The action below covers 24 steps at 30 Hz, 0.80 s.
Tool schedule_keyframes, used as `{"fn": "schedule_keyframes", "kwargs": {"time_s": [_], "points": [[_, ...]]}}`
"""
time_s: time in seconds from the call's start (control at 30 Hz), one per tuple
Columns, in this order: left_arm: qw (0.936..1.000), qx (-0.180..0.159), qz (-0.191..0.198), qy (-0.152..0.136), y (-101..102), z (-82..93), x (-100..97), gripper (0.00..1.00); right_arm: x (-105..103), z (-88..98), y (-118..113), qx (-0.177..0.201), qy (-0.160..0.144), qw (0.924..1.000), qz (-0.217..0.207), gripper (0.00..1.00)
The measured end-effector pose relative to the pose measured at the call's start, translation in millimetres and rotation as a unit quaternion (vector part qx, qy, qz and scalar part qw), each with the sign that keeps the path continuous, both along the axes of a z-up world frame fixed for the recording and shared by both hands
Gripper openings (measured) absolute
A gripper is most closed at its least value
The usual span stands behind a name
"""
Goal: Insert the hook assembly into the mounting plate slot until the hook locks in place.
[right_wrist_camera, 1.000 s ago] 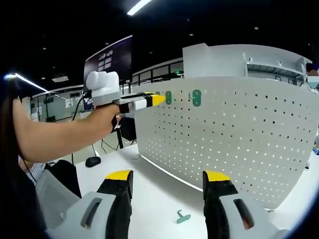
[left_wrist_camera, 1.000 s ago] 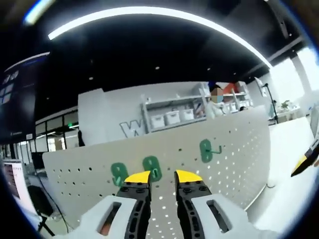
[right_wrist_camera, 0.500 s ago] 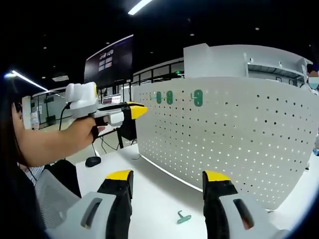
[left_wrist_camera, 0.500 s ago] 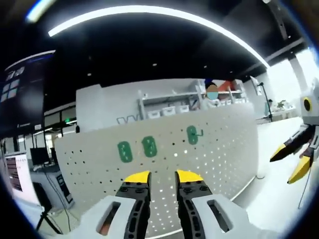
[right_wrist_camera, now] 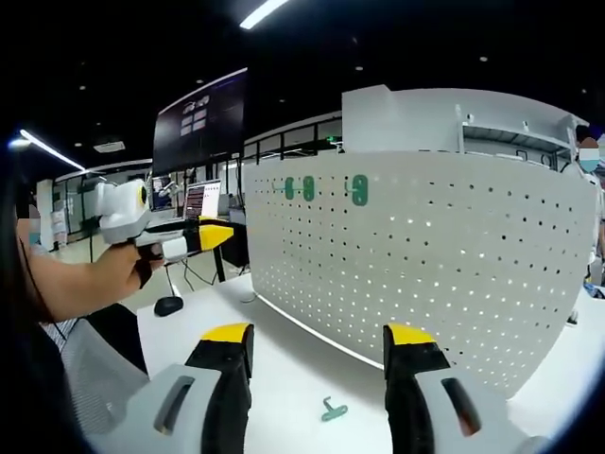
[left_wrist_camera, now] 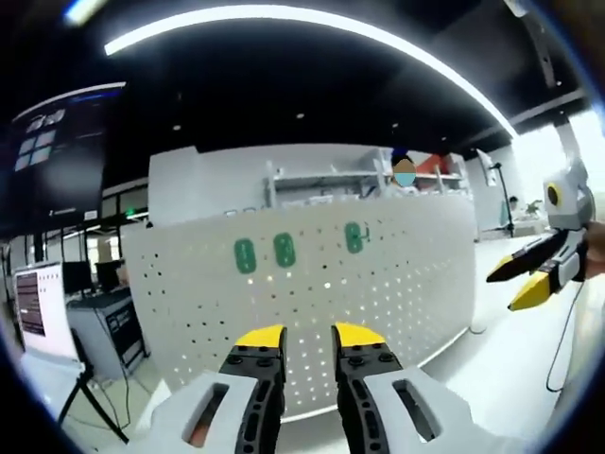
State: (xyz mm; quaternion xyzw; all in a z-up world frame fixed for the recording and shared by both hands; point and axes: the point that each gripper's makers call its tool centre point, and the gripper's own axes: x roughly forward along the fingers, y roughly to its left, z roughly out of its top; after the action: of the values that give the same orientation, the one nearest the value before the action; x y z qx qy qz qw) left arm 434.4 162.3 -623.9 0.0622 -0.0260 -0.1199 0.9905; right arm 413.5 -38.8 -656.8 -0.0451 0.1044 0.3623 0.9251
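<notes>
White pegboard (right_wrist_camera: 425, 255), upright on table (right_wrist_camera: 284, 378); three green hooks (right_wrist_camera: 359, 189) mounted near its top edge. Loose green hook (right_wrist_camera: 332, 410) lies on table before pegboard's lower edge. Left gripper (left_wrist_camera: 307, 336): nearly closed, empty. Right gripper (right_wrist_camera: 317, 333): spread wide, empty.

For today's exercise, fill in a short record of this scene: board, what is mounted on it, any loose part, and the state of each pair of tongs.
Board: white pegboard, upright on a white table
Mounted: three green plates along the upper rows; the one on the right carries a hook
Loose part: green hook piece lying on the table
Left tongs: nearly shut, holding nothing, pointed at the board
Right tongs: open, empty, above the loose piece
</notes>
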Motion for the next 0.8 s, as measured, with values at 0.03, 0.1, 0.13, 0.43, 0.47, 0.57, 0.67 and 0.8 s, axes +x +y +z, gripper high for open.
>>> {"fn": "schedule_keyframes", "kwargs": {"time_s": [0.03,0.1,0.13,0.43,0.47,0.57,0.67,0.8], "points": [[1.0,0.0,0.0,0.001,0,-0.8,-1.7,0.2,0,-0.1,0,0.0,0.0,1.0,-0.001,0.54],[1.0,-0.002,0.001,0.004,0,-3.5,-5.6,0.2,-1,-1.4,-1,0.0,0.002,1.0,-0.001,0.54],[1.0,-0.003,0.001,0.005,0,-4.3,-7.0,0.2,-1,-1.9,-1,-0.001,0.002,1.0,-0.001,0.54],[0.9999,-0.008,0.008,0.011,5,-9.4,-22.5,0.19,-1,-5.8,3,-0.003,0.005,1.0,0.006,0.53],[0.9999,-0.008,0.009,0.011,5,-9.5,-23.6,0.19,-1,-6.7,4,-0.004,0.006,0.9999,0.007,0.53],[0.9998,-0.01,0.009,0.013,6,-10.7,-27.3,0.19,1,-10.3,4,-0.004,0.008,0.9999,0.007,0.53],[0.9998,-0.012,0.009,0.015,5,-13.0,-31.1,0.19,3,-16.8,3,-0.005,0.014,0.9999,0.005,0.53],[0.9997,-0.016,0.007,0.018,3,-16.1,-33.4,0.19,5,-26.1,0,-0.012,0.023,0.9997,0.002,0.52]]}}
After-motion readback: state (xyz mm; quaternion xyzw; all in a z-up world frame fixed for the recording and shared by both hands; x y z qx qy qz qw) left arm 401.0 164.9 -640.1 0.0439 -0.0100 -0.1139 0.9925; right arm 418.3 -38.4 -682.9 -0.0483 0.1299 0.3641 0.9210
